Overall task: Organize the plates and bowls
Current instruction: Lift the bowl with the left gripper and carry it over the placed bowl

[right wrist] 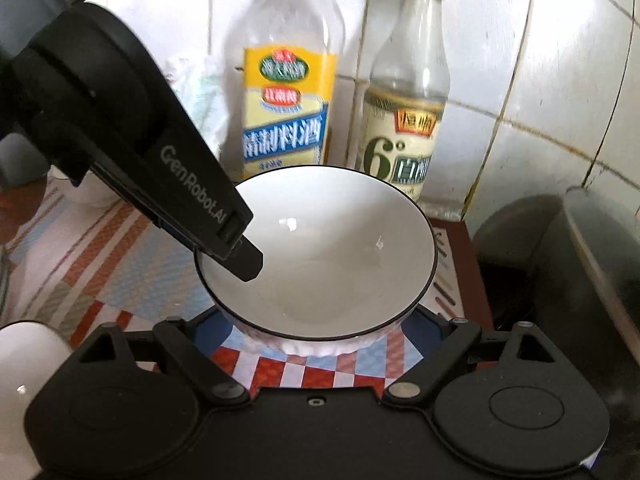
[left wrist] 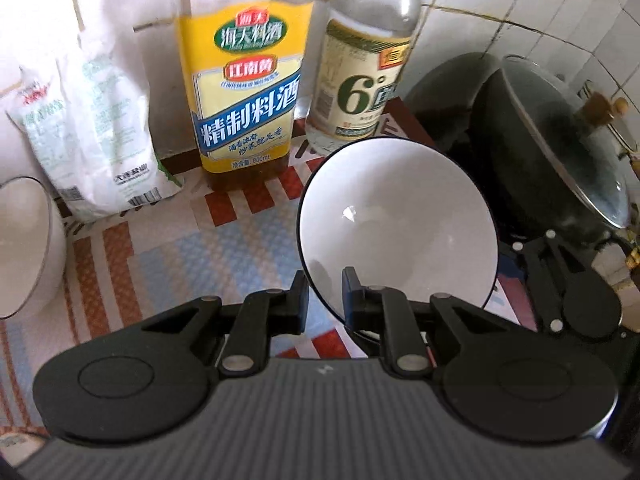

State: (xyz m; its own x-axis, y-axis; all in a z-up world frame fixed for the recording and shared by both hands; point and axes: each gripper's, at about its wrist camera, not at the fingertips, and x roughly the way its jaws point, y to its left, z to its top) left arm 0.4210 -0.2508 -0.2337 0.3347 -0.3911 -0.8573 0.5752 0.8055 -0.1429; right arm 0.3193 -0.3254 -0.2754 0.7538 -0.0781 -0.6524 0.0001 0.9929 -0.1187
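Observation:
A white bowl with a thin dark rim (left wrist: 396, 224) is held tilted above the checked counter mat. My left gripper (left wrist: 325, 300) is shut on the bowl's near rim, one finger inside and one outside. In the right wrist view the same bowl (right wrist: 332, 256) fills the middle, with the left gripper (right wrist: 236, 248) clamped on its left rim. My right gripper (right wrist: 316, 328) is open, its fingers spread wide on either side below the bowl, mostly hidden under it. A second white bowl (left wrist: 24, 248) sits at the left edge and shows at lower left in the right wrist view (right wrist: 24, 364).
A yellow-labelled cooking wine bottle (left wrist: 244, 80) and a clear vinegar bottle (left wrist: 360, 68) stand against the tiled wall behind the bowl. A white bag (left wrist: 92, 132) leans at the left. A dark wok with a glass lid (left wrist: 560, 152) sits to the right.

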